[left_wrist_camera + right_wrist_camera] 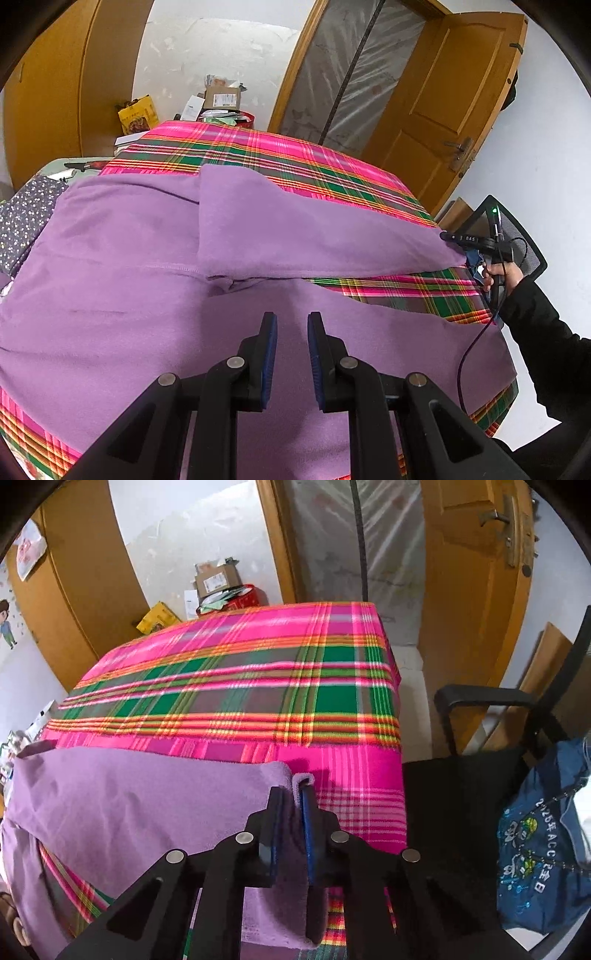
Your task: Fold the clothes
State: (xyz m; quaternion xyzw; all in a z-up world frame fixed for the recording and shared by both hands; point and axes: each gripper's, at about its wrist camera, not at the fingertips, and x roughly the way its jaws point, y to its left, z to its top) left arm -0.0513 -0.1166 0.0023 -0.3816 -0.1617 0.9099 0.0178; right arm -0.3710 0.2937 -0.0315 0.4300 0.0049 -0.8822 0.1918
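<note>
a soft purple fleece garment (147, 295) is spread on the pink-and-green plaid tablecloth (295, 162). its sleeve cuff (301, 781) is pinched by the right gripper (291, 812); the left gripper (291, 332) is held above the body, jaws apart and empty. the thin pinch could slip if the sleeve is pulled taut. the garment's near hem is cut off.

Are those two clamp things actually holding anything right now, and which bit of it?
The right gripper has its jaws shut on the cuff end of the purple garment's sleeve. The left gripper holds nothing, jaws open above the garment.
</note>
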